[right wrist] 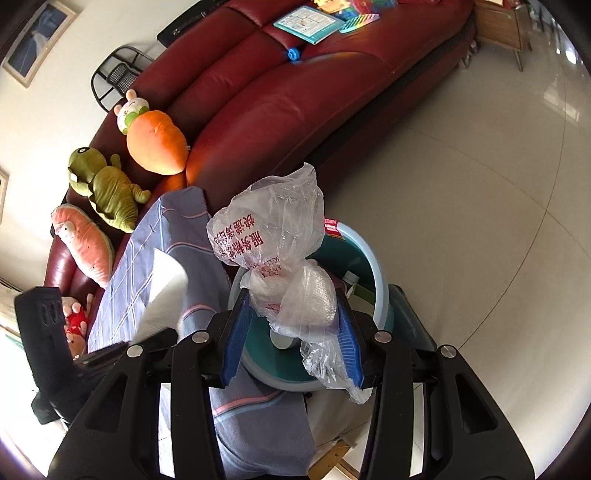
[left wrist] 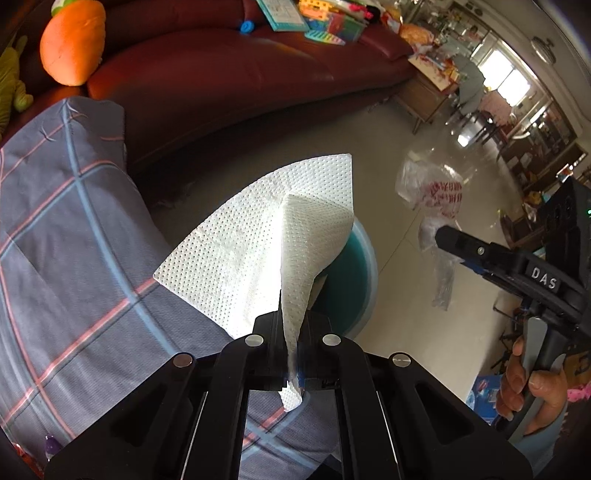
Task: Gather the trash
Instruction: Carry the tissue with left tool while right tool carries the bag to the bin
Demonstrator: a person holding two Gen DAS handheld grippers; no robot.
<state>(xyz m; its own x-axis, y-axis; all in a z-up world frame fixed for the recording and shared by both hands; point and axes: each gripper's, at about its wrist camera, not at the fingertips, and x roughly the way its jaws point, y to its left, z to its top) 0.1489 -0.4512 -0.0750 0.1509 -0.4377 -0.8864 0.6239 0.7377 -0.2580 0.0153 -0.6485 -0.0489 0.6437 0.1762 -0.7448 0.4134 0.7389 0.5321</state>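
My left gripper (left wrist: 291, 325) is shut on a white dotted paper towel (left wrist: 258, 236), which fans out above a teal bin (left wrist: 351, 280). In the right wrist view, my right gripper (right wrist: 291, 332) has its blue pads (right wrist: 236, 332) pressed on a crumpled clear plastic bag (right wrist: 273, 236) with red print, held over the bin's pale rim (right wrist: 380, 291). Some items lie inside the bin. The left wrist view shows the right gripper (left wrist: 448, 240) at the right with the bag (left wrist: 439, 195) hanging from it, and a hand (left wrist: 528, 387) on its handle. The paper towel (right wrist: 166, 295) also shows at the left.
A grey checked cloth (left wrist: 66, 240) lies beside the bin. A dark red sofa (right wrist: 295, 96) behind carries plush toys (right wrist: 155, 144), a booklet (right wrist: 310, 22) and coloured toys. A wooden side table (left wrist: 424, 96) stands past the sofa's end. Pale tiled floor (right wrist: 461, 203) spreads to the right.
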